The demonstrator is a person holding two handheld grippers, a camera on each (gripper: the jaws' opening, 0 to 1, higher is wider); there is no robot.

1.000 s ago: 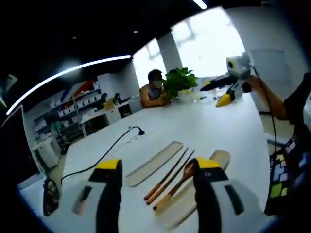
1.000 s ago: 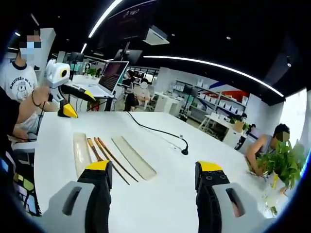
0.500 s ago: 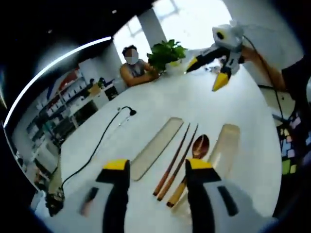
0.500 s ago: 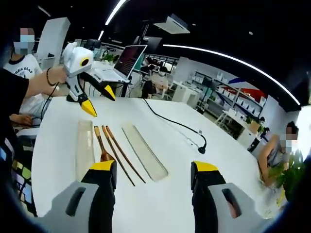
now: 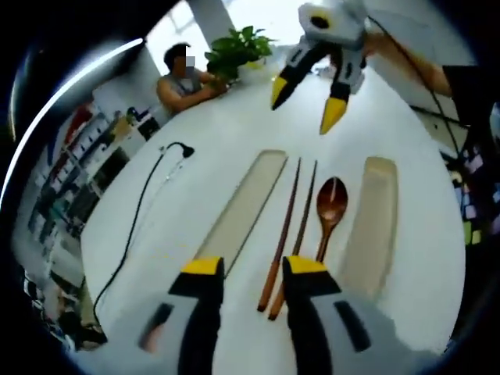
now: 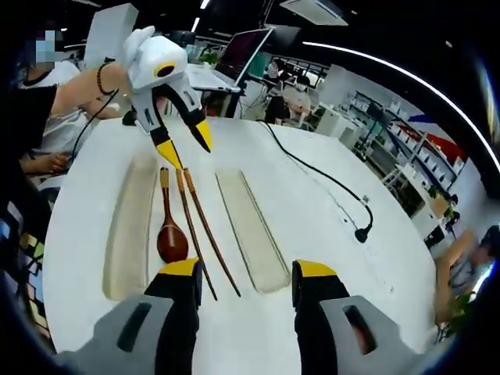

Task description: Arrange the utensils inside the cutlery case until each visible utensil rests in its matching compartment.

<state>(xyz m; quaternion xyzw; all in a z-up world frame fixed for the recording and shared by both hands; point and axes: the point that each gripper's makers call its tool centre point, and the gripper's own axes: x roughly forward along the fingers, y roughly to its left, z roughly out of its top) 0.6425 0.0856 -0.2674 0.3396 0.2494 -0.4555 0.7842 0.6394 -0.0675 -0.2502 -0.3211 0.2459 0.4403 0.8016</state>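
Note:
Two beige case halves lie side by side on the white table (image 5: 195, 180), one (image 5: 250, 199) left and one (image 5: 371, 223) right in the left gripper view. Between them lie two dark wooden chopsticks (image 5: 284, 226) and a wooden spoon (image 5: 330, 209). My left gripper (image 5: 254, 269) hovers open over the chopsticks' near ends. Across the utensils my right gripper (image 5: 306, 103) hangs open, held by a hand. In the right gripper view the spoon (image 6: 172, 238), the chopsticks (image 6: 205, 230) and the case halves (image 6: 129, 226) (image 6: 251, 230) lie ahead of my right gripper (image 6: 248, 273). The left gripper (image 6: 186, 144) points down at their far ends.
A black cable (image 5: 141, 223) with a small black head (image 6: 361, 233) runs over the table beside the case. A potted plant (image 5: 234, 51) and a seated person (image 5: 183, 78) are at one end. A laptop (image 6: 250, 51) stands at the other end.
Both grippers have come in over the utensils from opposite ends, so the set looks larger in both views. The left gripper's jaws have narrowed but stay apart. The utensils have not moved.

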